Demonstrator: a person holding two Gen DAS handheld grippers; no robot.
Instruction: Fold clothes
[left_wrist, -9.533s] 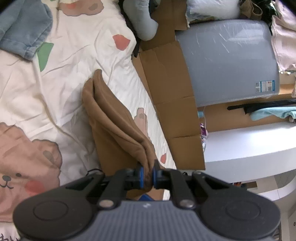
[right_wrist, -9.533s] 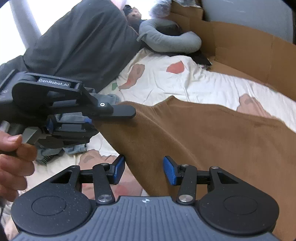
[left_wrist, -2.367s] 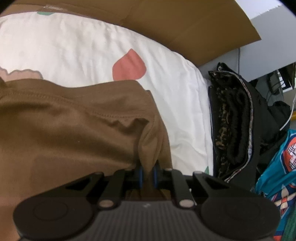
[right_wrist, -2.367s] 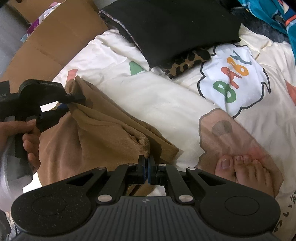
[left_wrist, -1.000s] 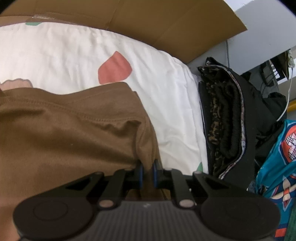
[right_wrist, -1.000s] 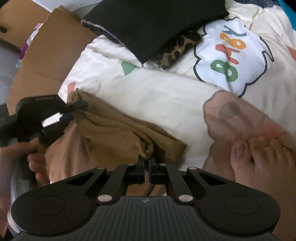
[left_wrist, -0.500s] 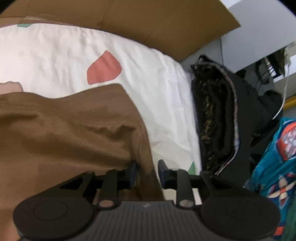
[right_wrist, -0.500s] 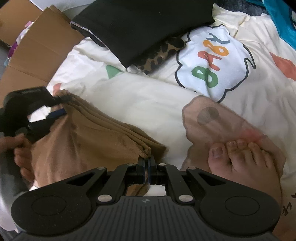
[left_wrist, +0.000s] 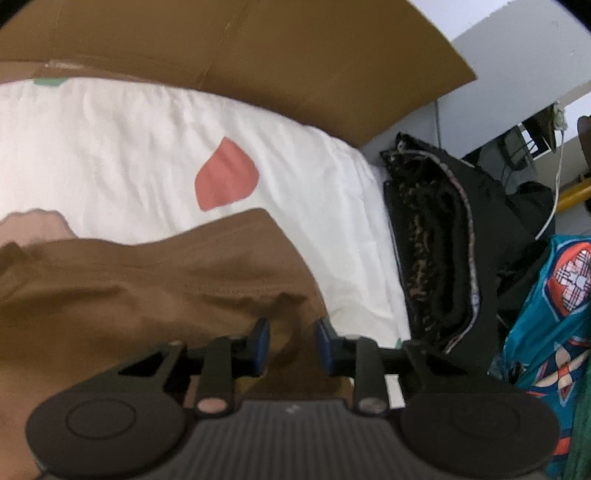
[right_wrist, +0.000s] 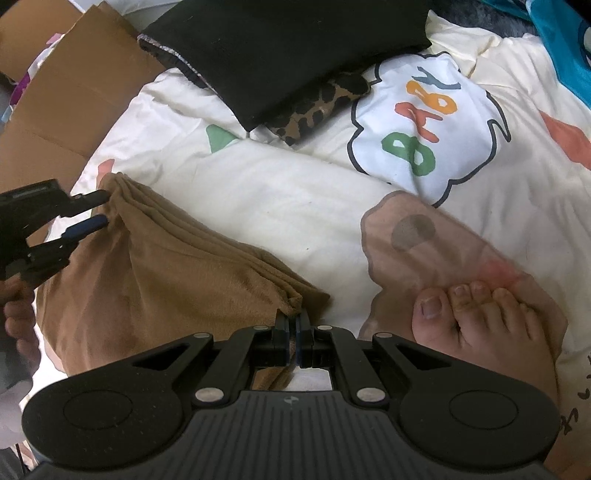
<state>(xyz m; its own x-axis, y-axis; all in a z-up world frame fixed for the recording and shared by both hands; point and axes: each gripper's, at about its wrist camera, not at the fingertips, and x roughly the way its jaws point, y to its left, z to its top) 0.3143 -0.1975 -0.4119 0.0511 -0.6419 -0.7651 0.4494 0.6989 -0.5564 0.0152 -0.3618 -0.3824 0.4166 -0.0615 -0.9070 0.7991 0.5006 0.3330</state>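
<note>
A brown garment (right_wrist: 166, 273) lies folded in several layers on the white printed bedsheet (right_wrist: 295, 199). My right gripper (right_wrist: 294, 325) is shut on its near right corner. My left gripper (left_wrist: 290, 338) is open, its blue-padded jaws standing apart on either side of the garment's (left_wrist: 147, 288) far corner fold. In the right wrist view the left gripper (right_wrist: 98, 208) shows at the left edge, held by a hand, its fingers apart at the cloth's far corner.
A folded black and leopard-print garment (right_wrist: 280, 48) lies at the bed's end, also in the left wrist view (left_wrist: 439, 240). Cardboard (left_wrist: 236, 48) lines the bed's side. A bare foot (right_wrist: 480, 317) rests on the sheet right of my right gripper. Teal fabric (left_wrist: 554, 314) lies beyond the bed.
My left gripper has opened and let go of the garment's far corner. The garment has settled flatter on the sheet. My right gripper stays shut on its corner.
</note>
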